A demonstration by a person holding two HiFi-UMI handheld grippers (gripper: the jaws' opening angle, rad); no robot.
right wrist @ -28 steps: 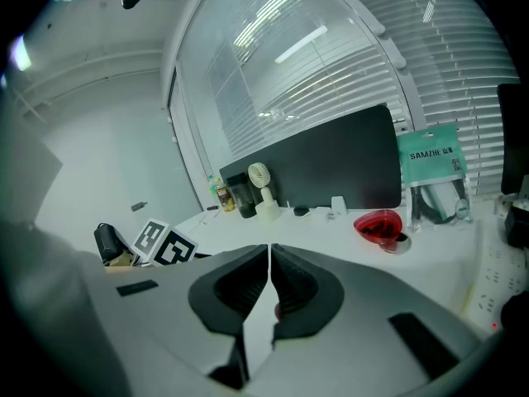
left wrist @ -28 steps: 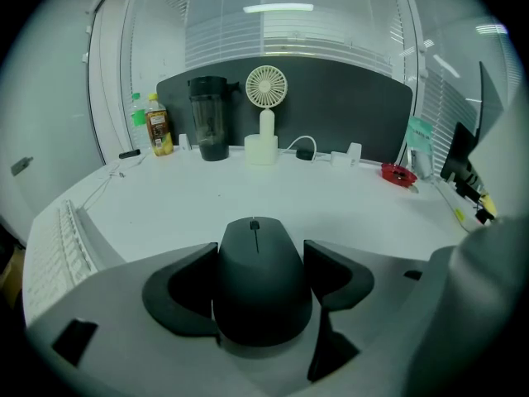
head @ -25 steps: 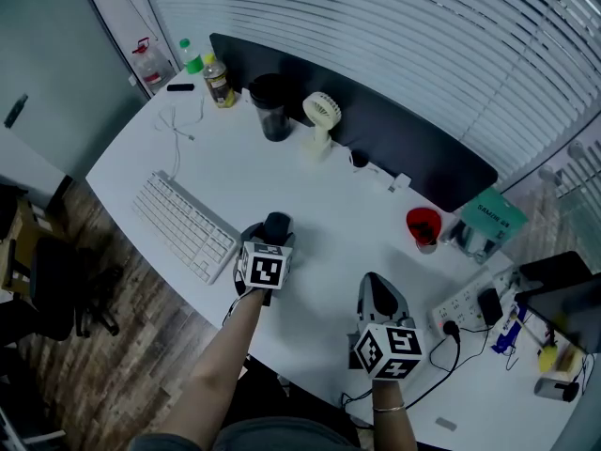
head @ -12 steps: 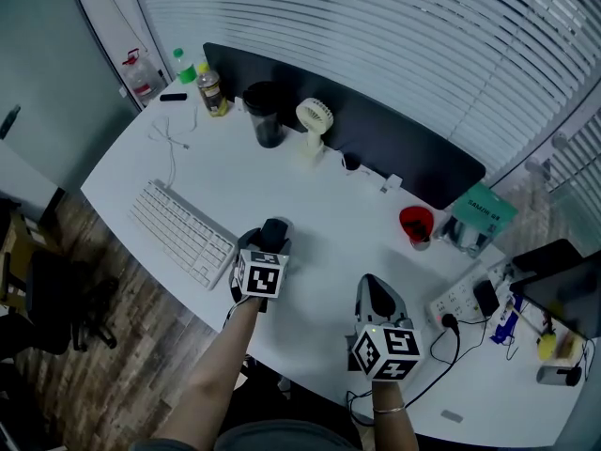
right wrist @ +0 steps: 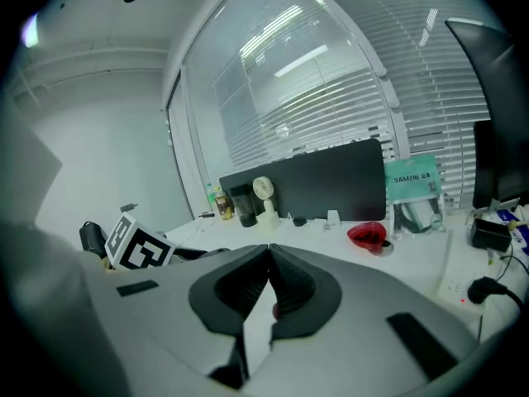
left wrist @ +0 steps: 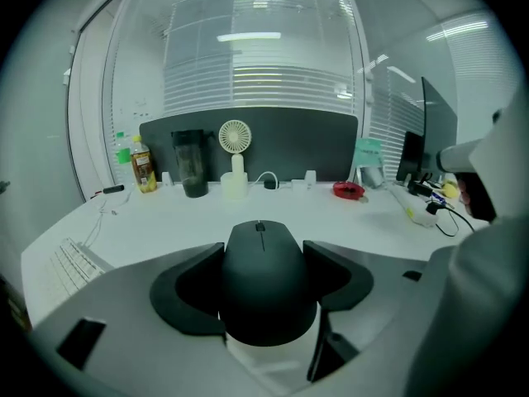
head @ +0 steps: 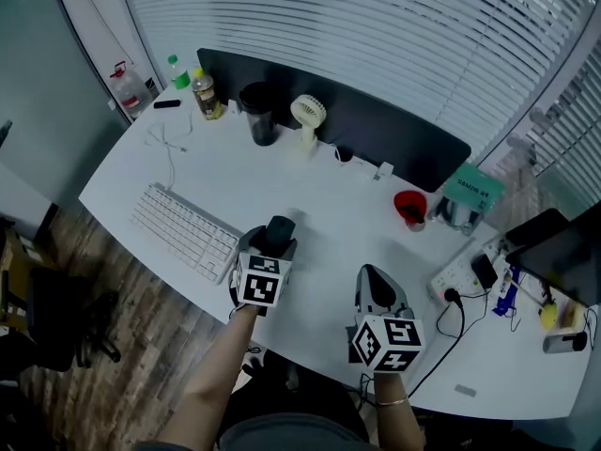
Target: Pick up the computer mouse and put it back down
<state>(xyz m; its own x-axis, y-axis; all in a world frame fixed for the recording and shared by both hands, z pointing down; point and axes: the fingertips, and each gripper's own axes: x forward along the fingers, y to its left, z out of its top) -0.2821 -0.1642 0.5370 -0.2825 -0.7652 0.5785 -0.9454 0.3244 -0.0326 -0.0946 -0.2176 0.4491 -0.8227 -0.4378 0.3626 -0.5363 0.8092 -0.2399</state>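
A black computer mouse (left wrist: 264, 281) sits squeezed between the two dark jaws of my left gripper (left wrist: 266, 271), held above the white desk (head: 329, 214). In the head view the mouse (head: 278, 230) pokes out ahead of the left gripper (head: 274, 237), right of the keyboard. My right gripper (head: 377, 287) hovers over the desk's near edge, its jaws pressed together with nothing between them; the right gripper view shows the same meeting jaws (right wrist: 268, 281). The left gripper's marker cube (right wrist: 136, 244) shows at that view's left.
A white keyboard (head: 182, 230) lies left of the mouse. Along the back stand a dark divider panel (head: 376, 125), bottles (head: 203, 94), a black cup (head: 259, 113), a small white fan (head: 306, 118) and a red bowl (head: 409, 207). A power strip with cables (head: 462, 286) lies right.
The head camera has shifted, so the whole desk sits slightly differently in frame. Both grippers keep nearly the same places, the left one still shut on the mouse.
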